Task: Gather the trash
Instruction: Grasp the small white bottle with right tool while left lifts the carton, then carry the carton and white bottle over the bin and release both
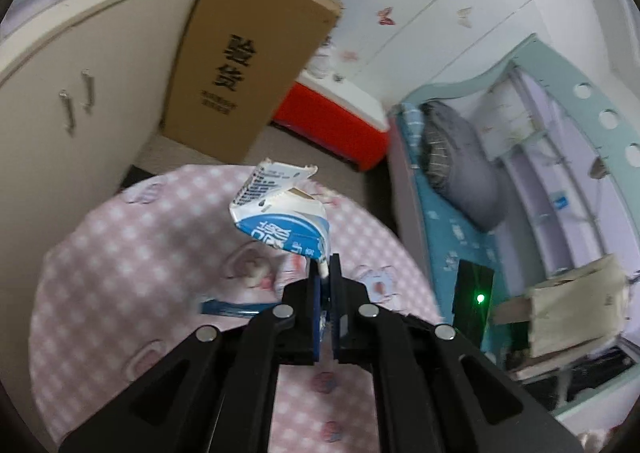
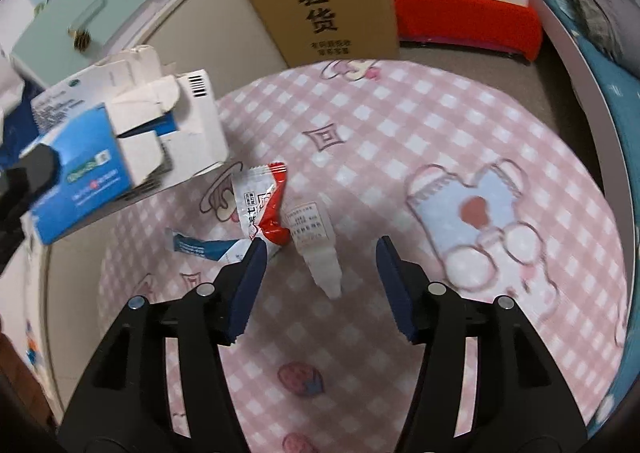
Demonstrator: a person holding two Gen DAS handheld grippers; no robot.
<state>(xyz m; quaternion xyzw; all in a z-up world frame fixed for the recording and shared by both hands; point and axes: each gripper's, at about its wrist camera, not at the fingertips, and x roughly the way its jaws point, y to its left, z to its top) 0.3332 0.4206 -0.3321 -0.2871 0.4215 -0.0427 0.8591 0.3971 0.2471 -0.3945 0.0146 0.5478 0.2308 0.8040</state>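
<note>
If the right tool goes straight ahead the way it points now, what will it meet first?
Most likely the small white plastic bottle, which lies on the pink checked tablecloth between the open fingers of the right tool. The red and white wrapper lies just left of that line. Depth is hard to judge.

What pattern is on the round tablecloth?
Pink and white checks with cartoon prints on the tablecloth, clearest in the right wrist view.

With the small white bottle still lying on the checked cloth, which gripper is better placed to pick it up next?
Right. The right gripper is open, its jaws on either side of the small white bottle on the checked cloth. The left gripper is shut on the crushed blue and white carton.
</note>
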